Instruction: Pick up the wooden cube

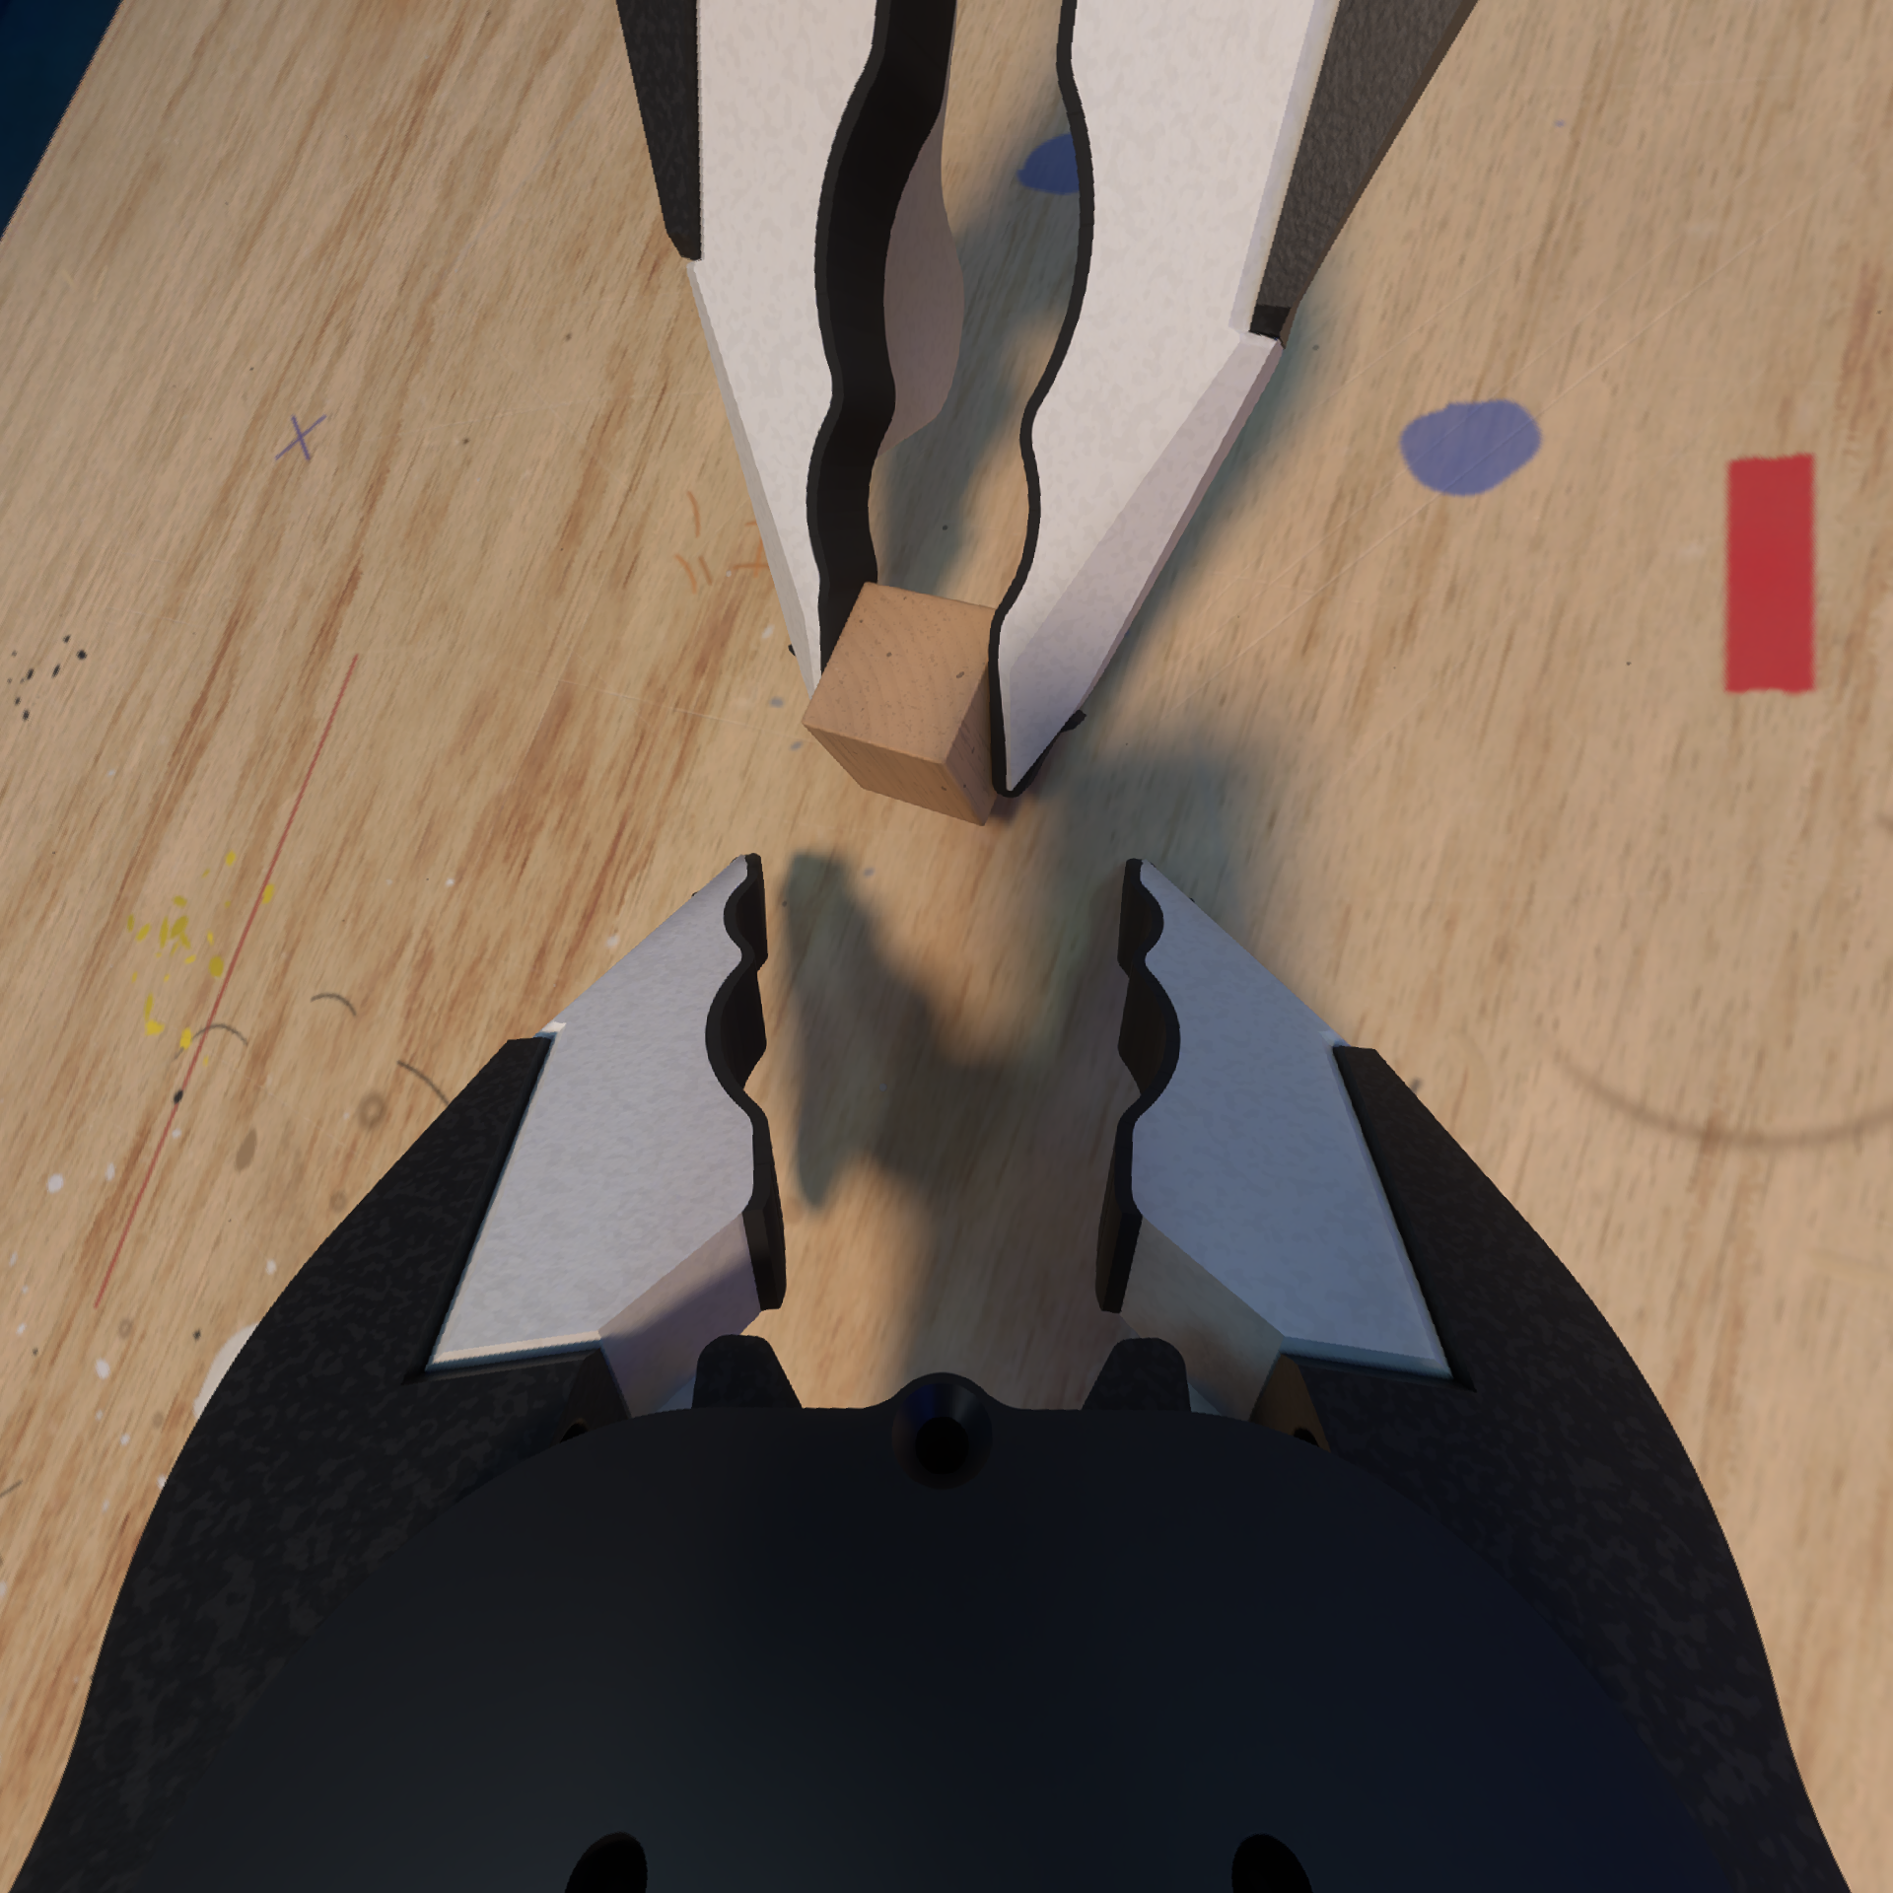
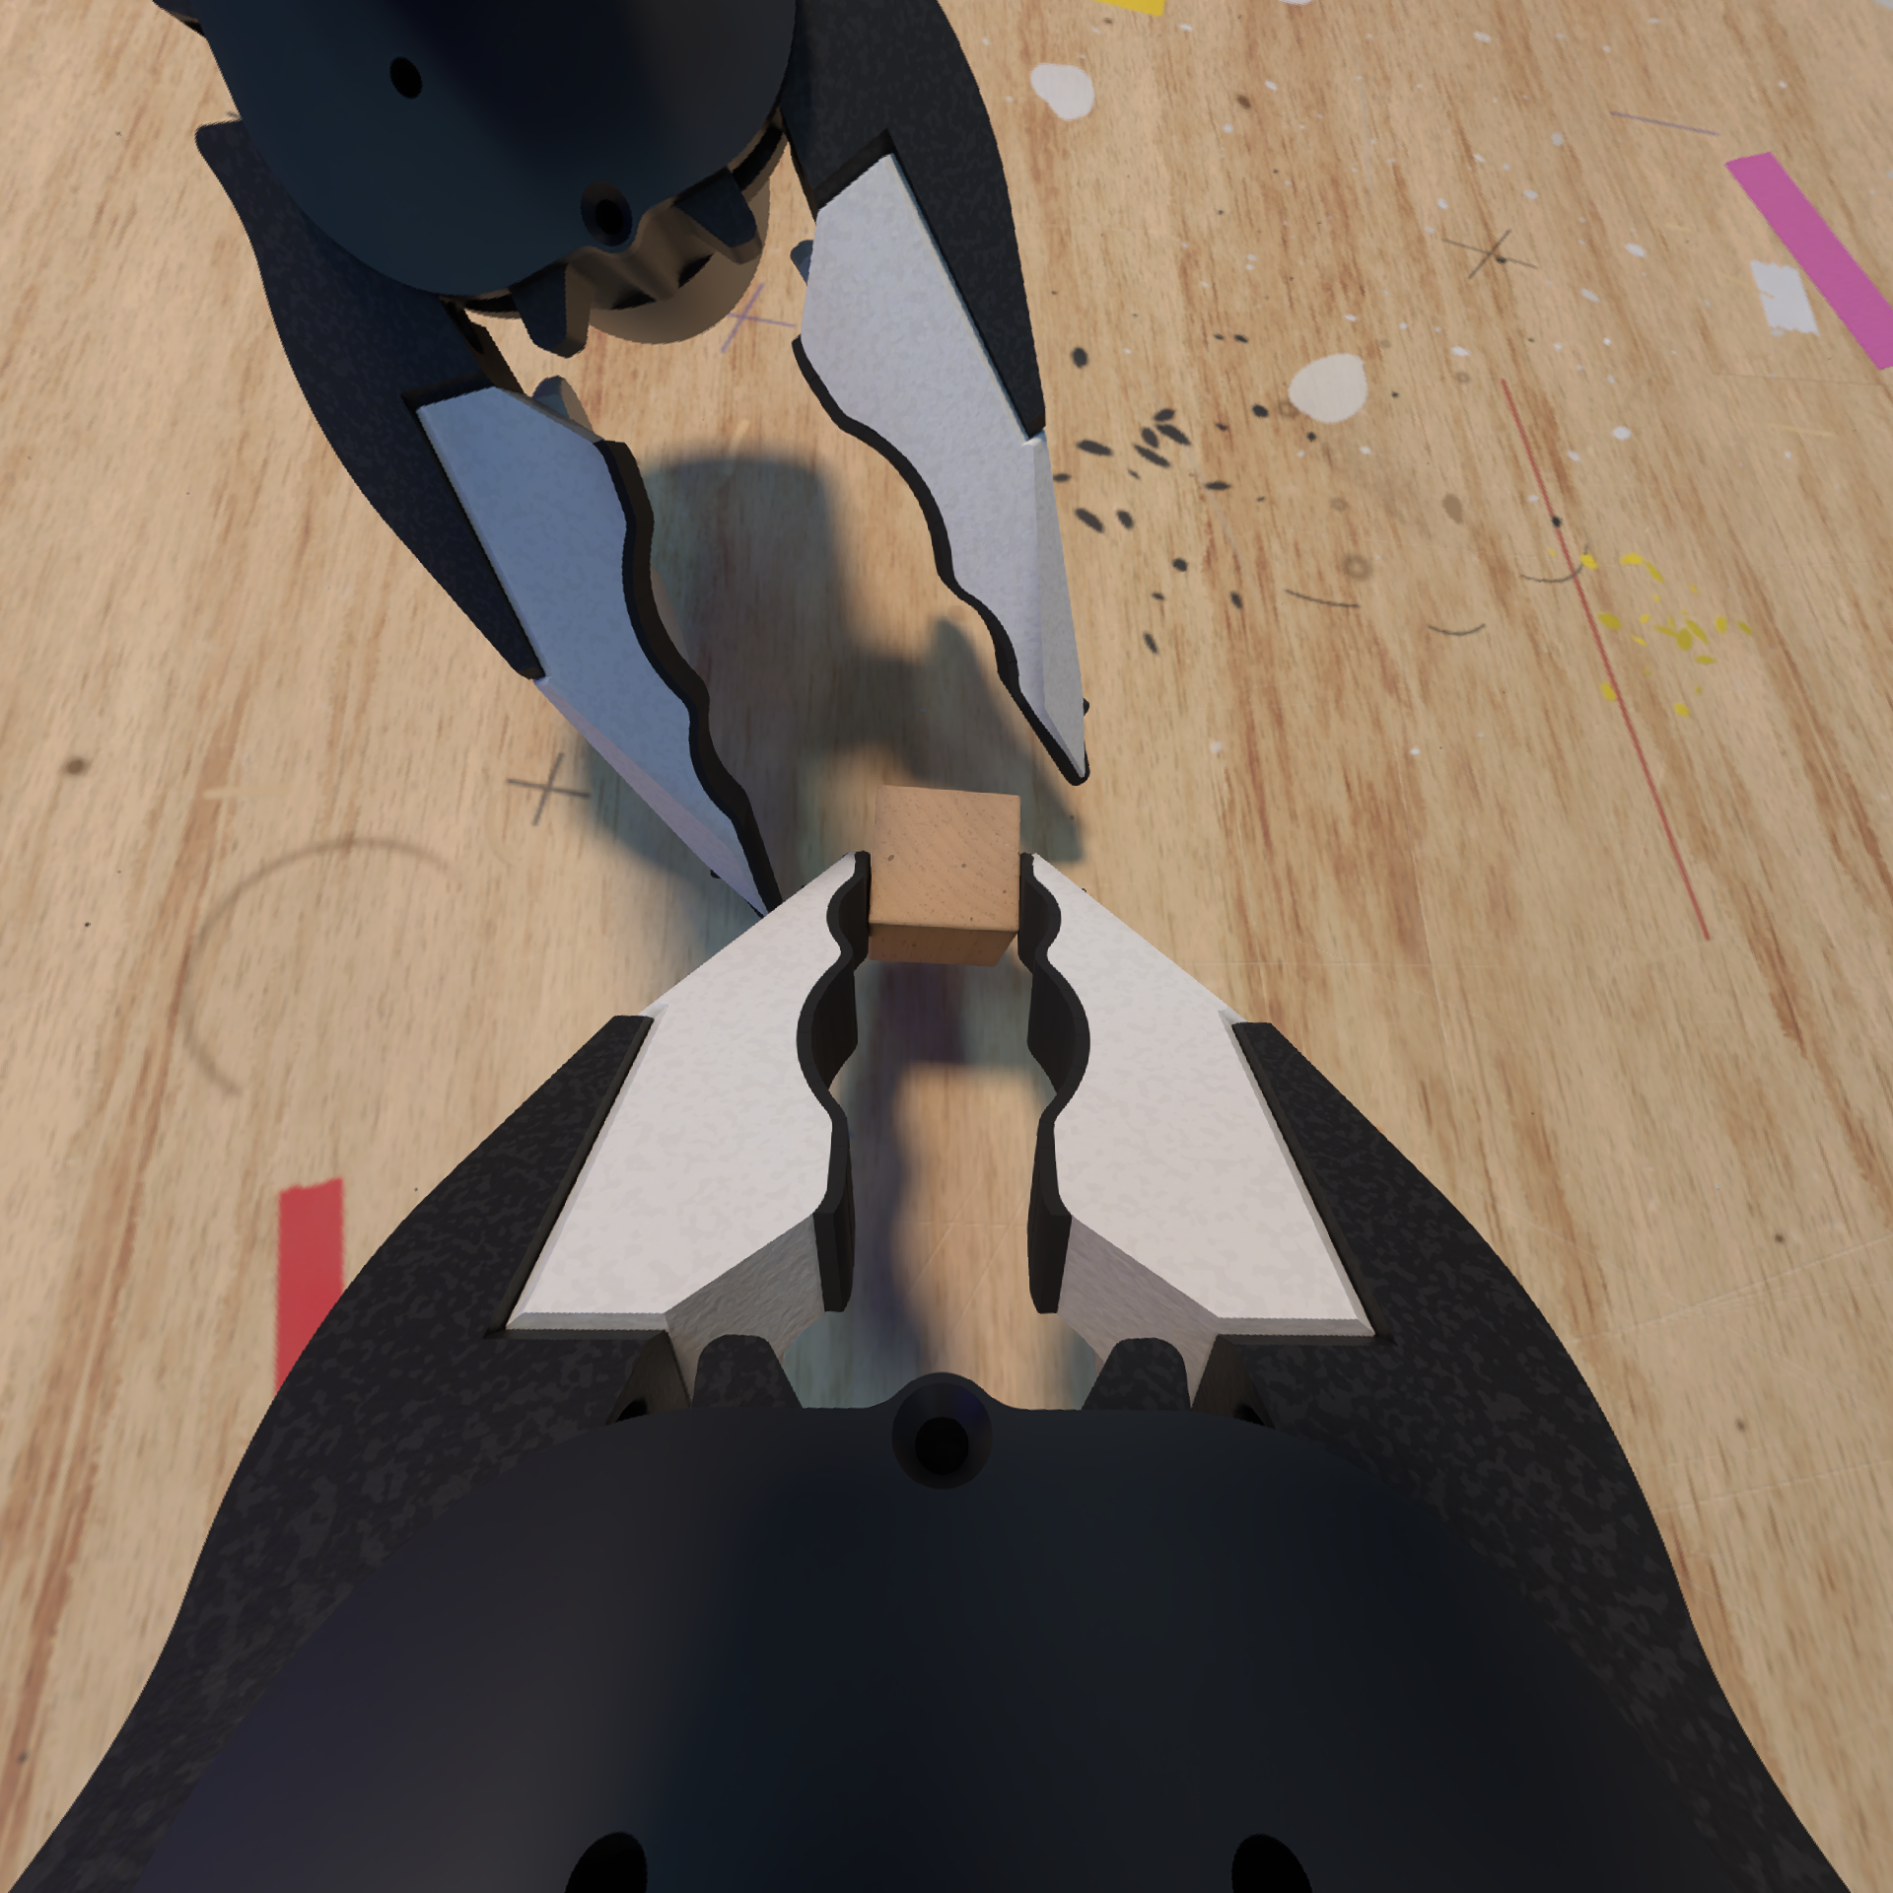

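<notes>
Right tongs (image 2: 942, 886): we pinch the wooden cube (image 2: 948, 871) by the tips only.
Left tongs (image 1: 942, 871): gaping, empty.
Risk: we judge the cube may slip to the counter (image 2: 1434, 1024).

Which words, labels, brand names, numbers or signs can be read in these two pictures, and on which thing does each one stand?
None: no readable text in either view.
Light wooden table top: only hand-drawn cross marks, paint blots, tape strips and thin lines; no letters, no numbers.
Small plain wooden cube: bare faces.
Black-and-white right gripper and left gripper: no label, no brand.
</notes>
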Controlling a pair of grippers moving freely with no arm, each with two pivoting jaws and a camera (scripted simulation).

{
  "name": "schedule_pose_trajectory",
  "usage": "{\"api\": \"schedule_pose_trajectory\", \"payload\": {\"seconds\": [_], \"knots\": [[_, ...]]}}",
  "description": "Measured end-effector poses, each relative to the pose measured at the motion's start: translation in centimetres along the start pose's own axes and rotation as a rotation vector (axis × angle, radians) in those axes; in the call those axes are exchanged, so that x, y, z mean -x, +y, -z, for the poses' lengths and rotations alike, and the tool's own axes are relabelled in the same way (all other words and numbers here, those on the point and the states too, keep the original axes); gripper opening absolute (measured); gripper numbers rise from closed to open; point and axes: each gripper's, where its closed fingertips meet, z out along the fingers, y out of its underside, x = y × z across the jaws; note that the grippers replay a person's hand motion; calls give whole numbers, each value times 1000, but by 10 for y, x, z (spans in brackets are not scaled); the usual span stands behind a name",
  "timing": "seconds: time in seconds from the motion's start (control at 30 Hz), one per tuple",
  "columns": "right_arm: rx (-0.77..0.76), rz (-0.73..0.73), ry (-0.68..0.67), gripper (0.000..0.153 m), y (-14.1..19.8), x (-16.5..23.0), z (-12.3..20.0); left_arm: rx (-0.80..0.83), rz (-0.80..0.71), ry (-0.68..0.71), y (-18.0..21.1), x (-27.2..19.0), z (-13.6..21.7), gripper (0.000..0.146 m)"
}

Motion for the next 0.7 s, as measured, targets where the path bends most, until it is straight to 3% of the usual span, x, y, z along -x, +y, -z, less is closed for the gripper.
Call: {"api": "schedule_pose_trajectory", "payload": {"seconds": [0.7], "knots": [[-5, 6, 8, 28, 0, -3, -2, -2, 4, 6, 0, -1, -1, 66]]}}
